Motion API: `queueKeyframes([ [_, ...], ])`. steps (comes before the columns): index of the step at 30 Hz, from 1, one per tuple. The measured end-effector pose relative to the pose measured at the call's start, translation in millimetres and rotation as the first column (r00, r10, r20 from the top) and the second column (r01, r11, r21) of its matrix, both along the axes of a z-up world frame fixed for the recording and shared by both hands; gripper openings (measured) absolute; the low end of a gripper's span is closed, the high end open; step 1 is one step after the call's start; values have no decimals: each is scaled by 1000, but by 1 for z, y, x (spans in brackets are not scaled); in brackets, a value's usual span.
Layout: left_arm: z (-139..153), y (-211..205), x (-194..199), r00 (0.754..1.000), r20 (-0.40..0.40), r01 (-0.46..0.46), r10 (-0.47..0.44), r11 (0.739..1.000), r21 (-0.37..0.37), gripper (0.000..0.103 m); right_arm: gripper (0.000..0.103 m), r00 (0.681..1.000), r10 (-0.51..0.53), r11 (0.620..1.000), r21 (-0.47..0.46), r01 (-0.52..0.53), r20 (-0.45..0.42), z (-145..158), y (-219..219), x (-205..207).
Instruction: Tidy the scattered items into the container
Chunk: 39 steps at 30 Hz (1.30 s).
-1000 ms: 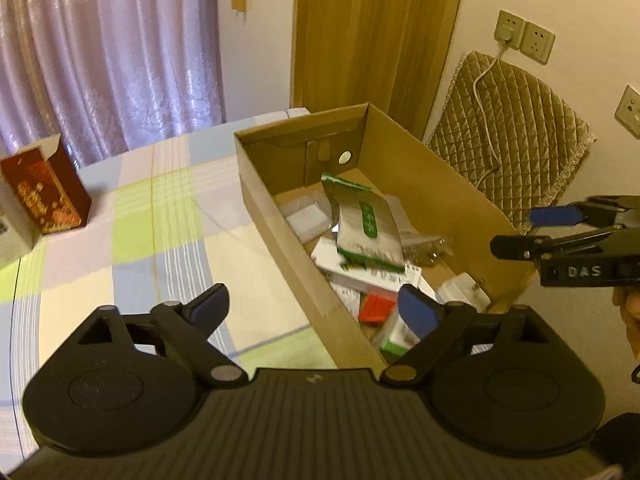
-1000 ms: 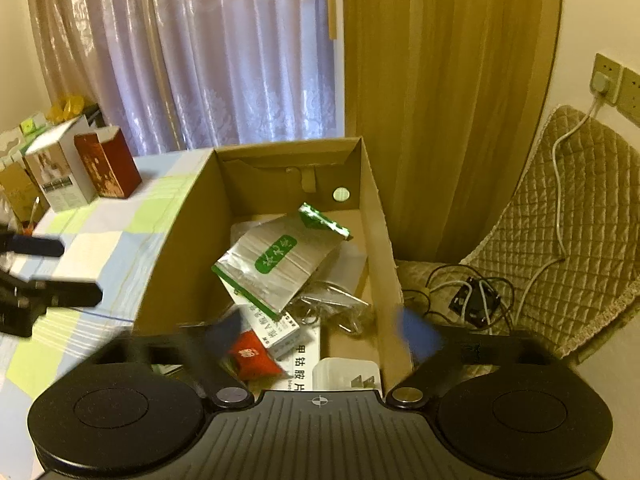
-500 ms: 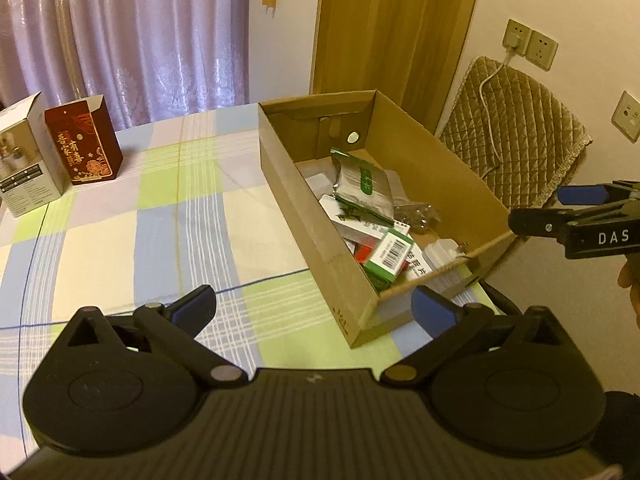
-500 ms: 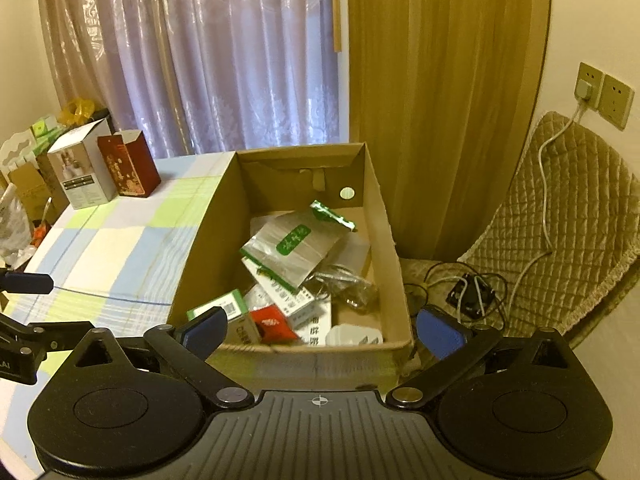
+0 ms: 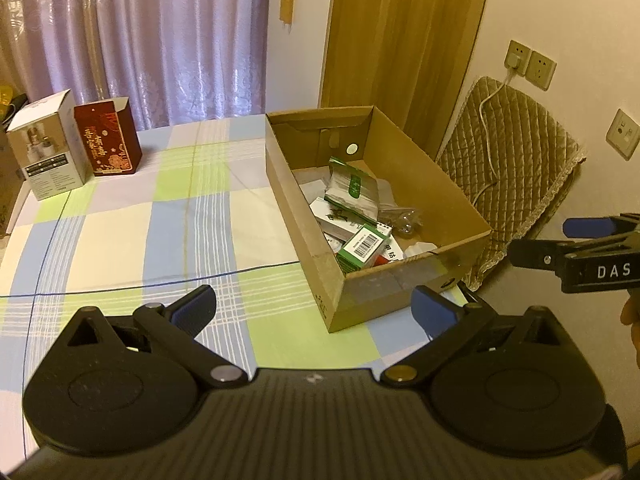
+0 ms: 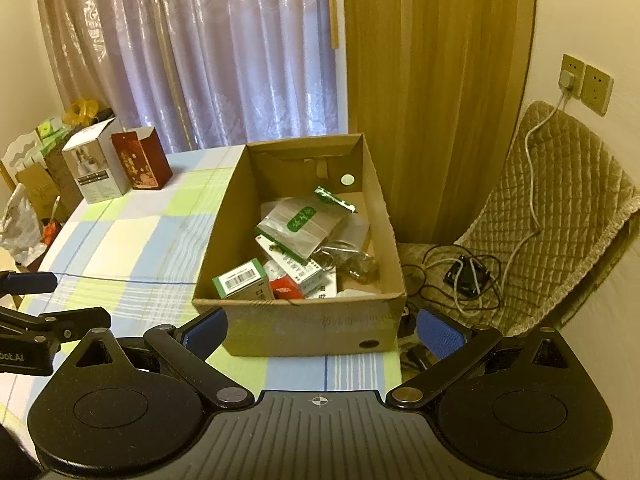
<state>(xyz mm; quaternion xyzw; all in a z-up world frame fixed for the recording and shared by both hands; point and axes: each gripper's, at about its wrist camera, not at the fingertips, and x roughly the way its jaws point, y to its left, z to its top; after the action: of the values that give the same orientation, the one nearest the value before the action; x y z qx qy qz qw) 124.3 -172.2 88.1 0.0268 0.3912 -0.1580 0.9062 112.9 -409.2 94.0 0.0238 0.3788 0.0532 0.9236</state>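
The left gripper (image 5: 314,310) hangs above the near edge of the table with its blue-padded fingers (image 5: 195,308) spread wide and nothing between them. The right gripper (image 6: 322,328) is likewise spread wide and empty, held off the table's near right corner, its pads (image 6: 438,330) flanking the near wall of the cardboard box (image 6: 308,330).

That open-topped box (image 5: 304,240) sits along the right edge of the table, its near end close to the near right corner. The items lie inside it in a loose heap: a green and white barcoded carton (image 6: 240,282) in the near left corner, a small red packet (image 6: 285,286) just beside it, a white medicine box (image 6: 298,266) under a silvery green-labelled pouch (image 6: 302,222) in the middle, and a crumpled clear bag (image 6: 352,262) of dark bits against the right wall.

The table wears a checked cloth (image 5: 132,236) of pale blue, green, cream and lilac squares. At its far left corner two upright cartons stand touching: a white product box (image 5: 48,152) and a dark red gift box (image 5: 108,140) with gold print.

Beyond the table hang sheer lilac curtains (image 6: 224,52) and a heavier tan drape (image 6: 436,80). To the right of the table a chair with a quilted tan cover (image 6: 560,216) stands against a cream wall; a white cable (image 6: 532,176) runs from the wall socket (image 6: 570,76) down to tangled cords and a black adapter (image 6: 466,276) on the seat.
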Motion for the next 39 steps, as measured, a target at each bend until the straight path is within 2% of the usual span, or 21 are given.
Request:
queueKeyframes([
  [10,10,6,-33,999,40,-24,23,1000,12,102,103,1000,10,1000,1,-10,-2,10,6,-32],
  [17,15,10,-49,998,52,-33,34,999,-23,102,103,1000,-3,1000,-1,3,5,16,10,-48],
  [23,17,10,-59,998,48,-29,30,999,-32,102,103,1000,-19,1000,4,19,8,23,13,-60],
  [27,19,14,-66,998,43,-43,46,997,-68,102,103,1000,-14,1000,-1,14,9,29,21,-67],
  [39,10,21,-78,997,34,-73,75,996,-59,102,103,1000,-13,1000,1,13,-15,26,31,-76],
])
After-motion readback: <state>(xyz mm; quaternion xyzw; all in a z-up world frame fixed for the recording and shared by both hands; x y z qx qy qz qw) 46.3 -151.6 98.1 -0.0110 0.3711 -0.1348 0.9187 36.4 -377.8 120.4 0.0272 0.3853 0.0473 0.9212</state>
